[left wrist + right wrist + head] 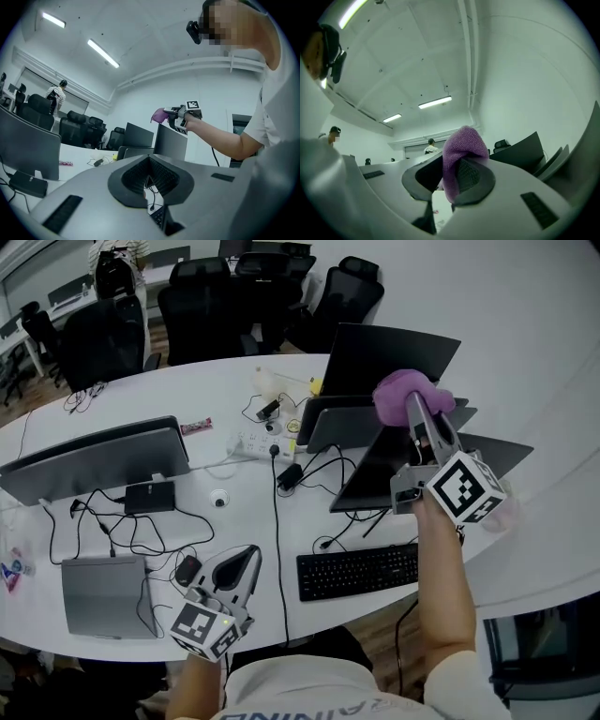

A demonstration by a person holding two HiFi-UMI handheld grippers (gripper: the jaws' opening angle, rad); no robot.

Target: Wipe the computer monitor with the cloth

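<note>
While I hold the right tool [415, 411] raised above the tabletop [225, 399], its jaws are pinching the purple cloth [405, 392], which bunches up over and past the jaw tips. In the right gripper view the fabric is clamped between the ribbed pads and folds down over the right-hand one. Just beyond and below that tool stands a dark monitor [389, 354], seen from its back, with a second screen [375, 470] leaning at a slant right under the tool's jaws. From the head view the cloth looks to be held off both of them, though I can't be sure it isn't brushing the upright one's edge. The left tool [244, 561] sits low and close to my body, well apart from the cloth, its jaws pressed together with nothing between them. To that tool's right lies a black keyboard [356, 570], to its left a closed grey laptop [105, 594], and ahead of it a third monitor [94, 457] amid loose black cables [122, 531].
</note>
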